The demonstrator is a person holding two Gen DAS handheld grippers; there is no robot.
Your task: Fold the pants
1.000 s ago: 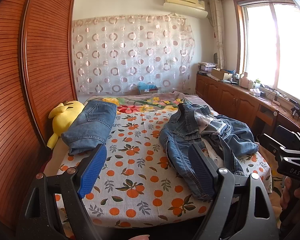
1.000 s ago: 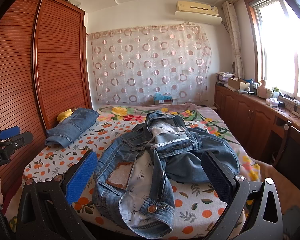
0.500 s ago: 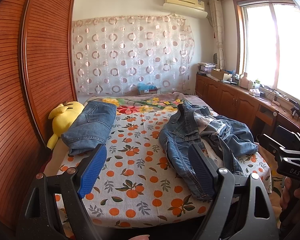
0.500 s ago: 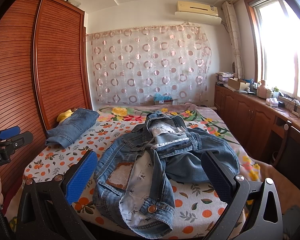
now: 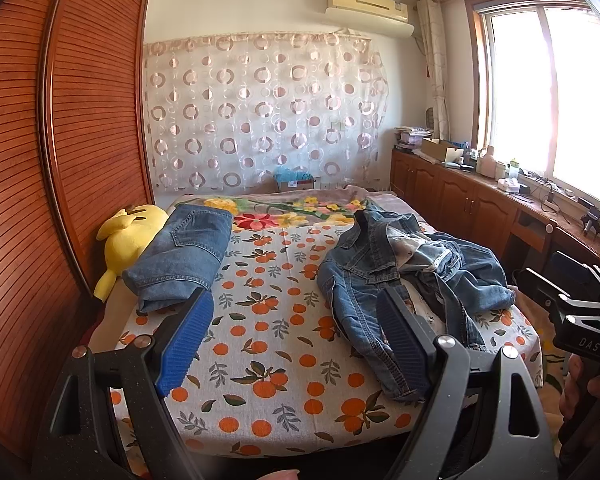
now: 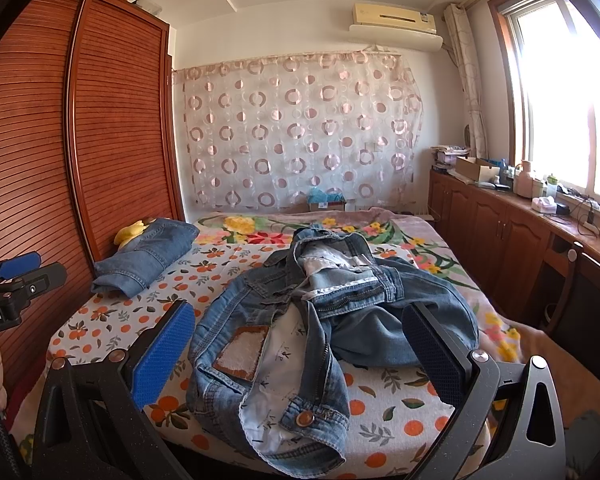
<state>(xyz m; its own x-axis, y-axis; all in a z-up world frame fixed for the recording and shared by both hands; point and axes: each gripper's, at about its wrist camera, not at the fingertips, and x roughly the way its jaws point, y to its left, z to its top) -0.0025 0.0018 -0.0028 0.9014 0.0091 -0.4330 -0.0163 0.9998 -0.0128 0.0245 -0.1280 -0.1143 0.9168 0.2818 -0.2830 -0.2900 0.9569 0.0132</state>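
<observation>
Your crumpled jeans [image 6: 324, 320] lie in a loose heap on the right half of the bed [image 5: 276, 344], partly inside out: pale lining, a brown-edged patch and a metal waist button face up at the near edge in the right wrist view. The denim is mid-blue, heavy and creased, with raised seams. A second pair, the folded jeans [image 5: 180, 256], sits as a neat rectangular stack on the left side, a back pocket showing, touching a yellow plush toy [image 5: 128, 236] against the ribbed wooden wardrobe [image 5: 40, 160]. The bedsheet is thin cotton printed with oranges and leaves.

Your left gripper [image 5: 296, 340] hovers off the near edge, jaws wide and holding nothing, ridged blue pads facing in. Your right gripper [image 6: 300, 344] hovers over the heap, jaws equally wide and empty.

On the long wooden surface [image 6: 540, 216] under the window stands an open cardboard box [image 6: 474, 168]; I cannot tell its contents.
</observation>
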